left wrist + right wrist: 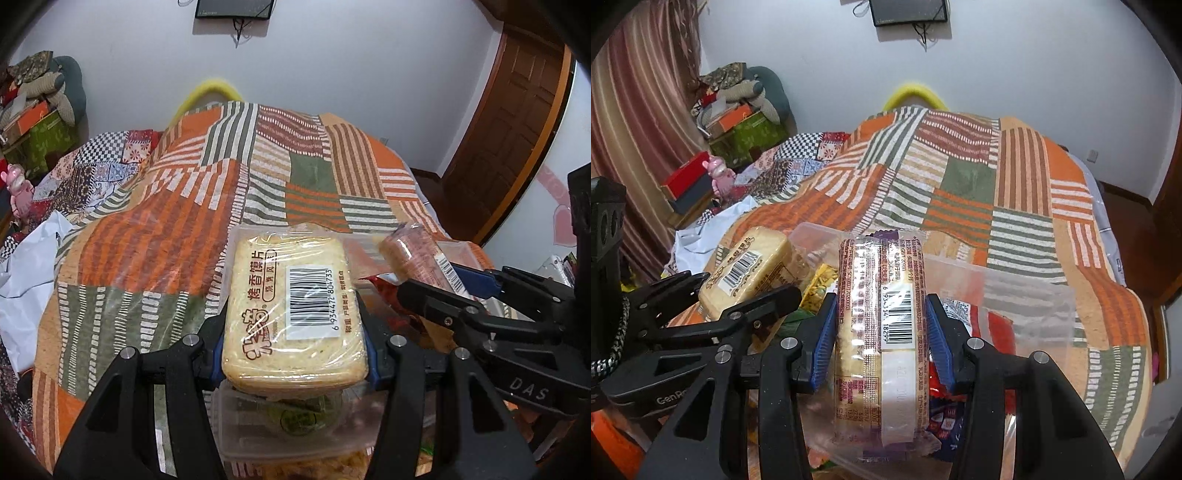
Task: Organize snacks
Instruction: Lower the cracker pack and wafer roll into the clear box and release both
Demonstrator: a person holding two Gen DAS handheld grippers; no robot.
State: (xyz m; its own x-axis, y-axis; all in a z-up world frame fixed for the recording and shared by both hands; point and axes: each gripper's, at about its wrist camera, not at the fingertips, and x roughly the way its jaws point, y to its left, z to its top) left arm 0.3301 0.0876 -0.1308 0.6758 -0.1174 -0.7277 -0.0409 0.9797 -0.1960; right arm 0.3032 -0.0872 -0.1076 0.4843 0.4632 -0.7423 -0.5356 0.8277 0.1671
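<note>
Two packs: left claw pinches one pale plastic-wrapped toast-slice pack; right claw pinches one purple-printed biscuit sleeve (both barcode-up). One clear plastic tub beneath left claw.

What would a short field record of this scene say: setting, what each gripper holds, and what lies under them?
setting: patchwork blanket on a bed
left gripper: shut on a pale bread pack with a barcode label
right gripper: shut on a purple biscuit pack, held on edge
below: clear box with snacks inside
wall: dark frame
</note>
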